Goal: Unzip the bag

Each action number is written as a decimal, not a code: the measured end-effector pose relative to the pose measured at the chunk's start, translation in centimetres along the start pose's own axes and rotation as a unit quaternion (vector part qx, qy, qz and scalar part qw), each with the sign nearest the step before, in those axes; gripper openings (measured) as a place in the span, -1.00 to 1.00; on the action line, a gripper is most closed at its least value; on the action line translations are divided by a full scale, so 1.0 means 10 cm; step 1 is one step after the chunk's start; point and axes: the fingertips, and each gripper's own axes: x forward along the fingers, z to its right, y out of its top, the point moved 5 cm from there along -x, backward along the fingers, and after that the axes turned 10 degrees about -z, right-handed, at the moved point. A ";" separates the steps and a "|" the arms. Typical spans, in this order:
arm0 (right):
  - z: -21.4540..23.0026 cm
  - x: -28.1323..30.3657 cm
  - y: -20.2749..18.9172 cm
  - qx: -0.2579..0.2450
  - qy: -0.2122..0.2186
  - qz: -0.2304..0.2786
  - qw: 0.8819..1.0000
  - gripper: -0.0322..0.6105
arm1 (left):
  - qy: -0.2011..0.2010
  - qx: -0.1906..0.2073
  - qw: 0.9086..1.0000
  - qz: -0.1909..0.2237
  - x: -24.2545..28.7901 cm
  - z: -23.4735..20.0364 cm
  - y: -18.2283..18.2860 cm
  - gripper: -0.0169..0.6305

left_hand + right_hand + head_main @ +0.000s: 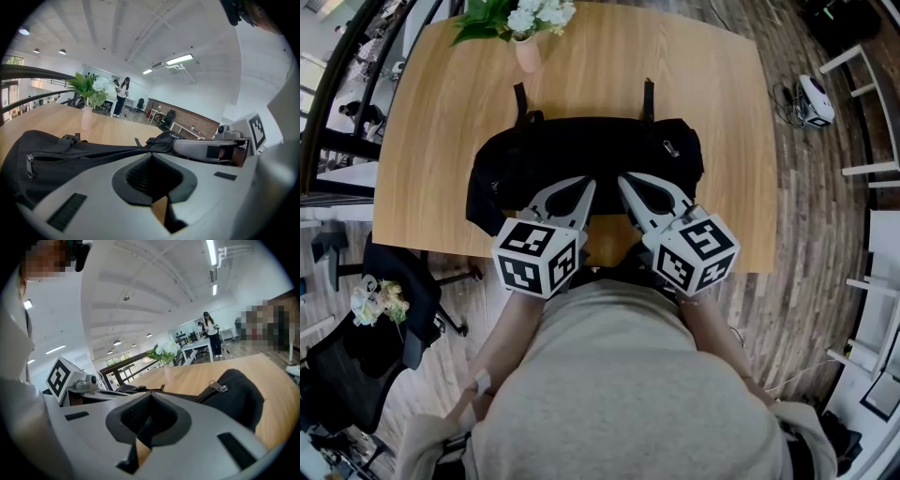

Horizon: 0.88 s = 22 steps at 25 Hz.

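Observation:
A black bag (581, 159) lies flat on the wooden table (722, 103), its two straps pointing to the far side. The closed zipper runs along its top (89, 153), with a metal pull (671, 147) near the bag's right end, also seen in the right gripper view (216, 387). My left gripper (585, 185) and right gripper (624, 180) rest side by side at the bag's near edge, tips close together. Both are shut with nothing visible between the jaws. Each gripper view looks over the bag (236, 397), with its own tips (151, 153) (149, 393) pressed together.
A pink vase of white flowers (525, 42) stands at the table's far edge behind the bag. A black office chair (366, 328) sits on the floor to the left, white racks (872, 112) to the right. A person (124, 96) stands far off in the room.

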 end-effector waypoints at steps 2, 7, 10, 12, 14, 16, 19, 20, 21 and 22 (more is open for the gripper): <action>0.00 0.00 0.00 0.000 -0.001 -0.001 1.000 -0.88 | 0.001 -0.001 1.000 -0.001 0.00 -0.01 0.00 -0.89; -0.02 0.03 -0.05 0.002 0.003 -0.008 1.000 -0.88 | 0.005 -0.001 1.000 -0.010 0.02 -0.03 -0.03 -0.89; -0.01 0.04 -0.06 0.003 0.003 -0.010 1.000 -0.88 | 0.008 -0.001 1.000 -0.014 0.02 -0.04 -0.04 -0.89; -0.01 0.04 -0.07 0.006 0.002 -0.009 1.000 -0.88 | 0.009 0.000 1.000 -0.014 0.02 -0.04 -0.04 -0.89; 0.00 0.05 -0.08 0.007 0.003 -0.010 1.000 -0.88 | 0.010 0.001 1.000 -0.013 0.01 -0.05 -0.04 -0.89; -0.01 0.06 -0.09 0.008 0.006 -0.009 1.000 -0.88 | 0.010 0.000 1.000 -0.014 0.01 -0.05 -0.05 -0.89; -0.01 0.06 -0.09 0.007 0.007 -0.006 1.000 -0.88 | 0.011 -0.002 1.000 -0.016 0.02 -0.07 -0.06 -0.89; -0.01 0.06 -0.09 0.007 0.008 -0.006 1.000 -0.88 | 0.011 -0.002 1.000 -0.017 0.02 -0.07 -0.07 -0.89; -0.01 0.06 -0.09 0.007 0.009 -0.006 1.000 -0.88 | 0.012 -0.002 1.000 -0.017 0.01 -0.06 -0.07 -0.89; -0.02 0.05 -0.09 0.007 0.009 -0.006 1.000 -0.88 | 0.012 -0.002 1.000 -0.018 0.01 -0.06 -0.08 -0.89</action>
